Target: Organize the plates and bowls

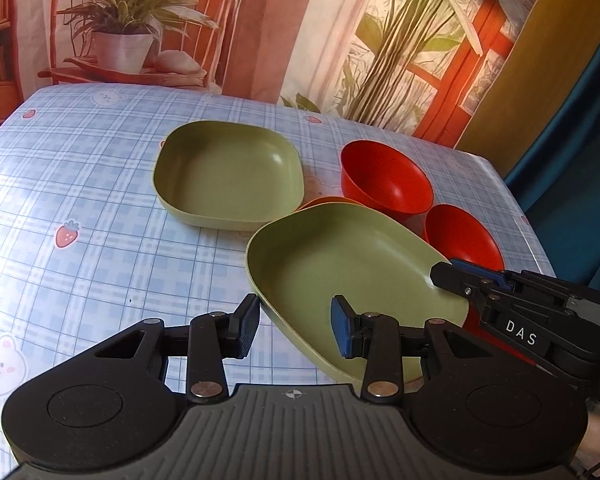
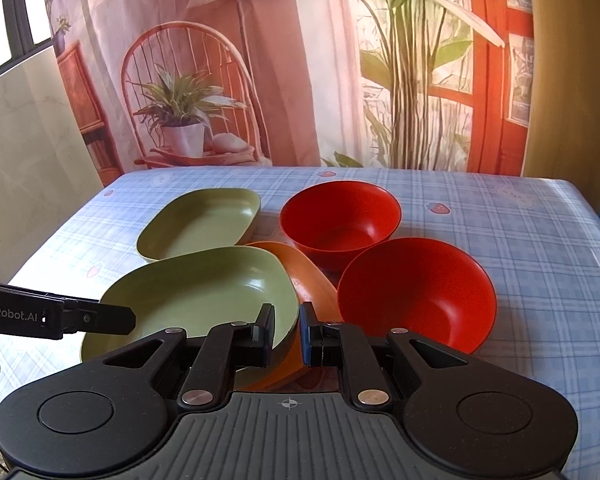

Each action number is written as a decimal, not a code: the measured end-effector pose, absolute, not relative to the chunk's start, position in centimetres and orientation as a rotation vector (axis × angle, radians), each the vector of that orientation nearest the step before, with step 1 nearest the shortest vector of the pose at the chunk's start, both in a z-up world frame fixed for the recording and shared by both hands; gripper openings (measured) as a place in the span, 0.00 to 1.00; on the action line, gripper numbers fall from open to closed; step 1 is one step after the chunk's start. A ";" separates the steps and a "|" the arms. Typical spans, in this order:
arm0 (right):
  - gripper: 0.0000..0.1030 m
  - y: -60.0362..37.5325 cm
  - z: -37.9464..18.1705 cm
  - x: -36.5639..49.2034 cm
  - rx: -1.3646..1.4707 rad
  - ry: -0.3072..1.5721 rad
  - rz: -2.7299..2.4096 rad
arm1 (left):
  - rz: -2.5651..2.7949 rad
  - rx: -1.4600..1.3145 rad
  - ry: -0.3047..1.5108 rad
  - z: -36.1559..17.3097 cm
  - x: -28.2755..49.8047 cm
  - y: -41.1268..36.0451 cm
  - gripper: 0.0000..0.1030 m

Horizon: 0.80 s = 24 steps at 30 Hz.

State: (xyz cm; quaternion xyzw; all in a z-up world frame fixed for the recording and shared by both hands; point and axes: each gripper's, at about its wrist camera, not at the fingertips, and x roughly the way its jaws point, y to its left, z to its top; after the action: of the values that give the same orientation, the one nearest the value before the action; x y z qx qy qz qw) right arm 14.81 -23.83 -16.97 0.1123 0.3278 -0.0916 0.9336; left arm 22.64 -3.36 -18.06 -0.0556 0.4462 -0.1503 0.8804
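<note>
Furthest left on the checked tabletop (image 1: pixel 80 184), the far green plate (image 1: pixel 228 172) sits flat and empty. It looks like the natural base for stacking its twin.

Next comes the left tongs (image 1: pixel 294 320). They stand partly open astride the left corner of the near green plate (image 1: pixel 348 264), with one pad outside the rim and one over the plate's inside. The gap is much wider than the rim, so they grip nothing. Whether the outer pad brushes the wall is hard to say from this angle.

The near green plate sits tilted, overlapping an orange plate (image 2: pixel 312 280) beneath it. On its right edge the right tongs (image 2: pixel 288 332) are closed down tight, pinching the rim.

The step in hand looks like carrying this plate over to nest in the far one. One-sided pinching lets a shallow plate swing, so the left tongs should either close on the rim or steady it from below. Keep the plate level, line up its rounded corners with the base plate, and lower it before letting go. Check that the orange plate is not dragged along.

On the right, the far red bowl (image 2: pixel 340 220) and the near red bowl (image 2: pixel 416 292) stand upright close together, clear of the route.
</note>
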 end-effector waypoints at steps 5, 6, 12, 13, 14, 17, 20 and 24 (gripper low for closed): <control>0.12 -24.5 -17.3 16.2 0.186 0.686 -0.192 | -0.325 -0.108 0.929 -18.5 23.5 -4.1 0.39; 0.12 -24.7 -17.4 16.4 0.179 0.688 -0.193 | -0.326 -0.105 0.928 -18.5 23.6 -4.2 0.39; 0.12 -25.0 -17.6 17.2 0.142 0.691 -0.194 | -0.331 -0.086 0.929 -18.9 24.2 -4.8 0.39; 0.12 -25.1 -17.6 17.2 0.140 0.689 -0.196 | -0.331 -0.084 0.930 -19.0 24.3 -4.9 0.39; 0.12 -25.1 -17.6 17.2 0.138 0.687 -0.198 | -0.332 -0.080 0.931 -19.0 24.3 -4.9 0.39; 0.12 -25.3 -17.9 17.4 0.141 0.686 -0.206 | -0.333 -0.062 0.936 -19.3 24.3 -5.2 0.39; 0.12 -25.3 -18.1 17.4 0.139 0.689 -0.210 | -0.334 -0.053 0.945 -19.7 24.3 -5.3 0.39; 0.14 -25.2 -18.1 17.4 0.134 0.686 -0.220 | -0.337 -0.045 0.951 -19.8 24.3 -5.3 0.42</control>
State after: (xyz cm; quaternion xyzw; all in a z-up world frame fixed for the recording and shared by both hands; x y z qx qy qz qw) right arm 17.37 -25.20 -18.12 0.0655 0.3355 -0.1074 0.9336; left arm 24.30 -5.34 -19.84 -0.0217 0.4554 -0.1615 0.8752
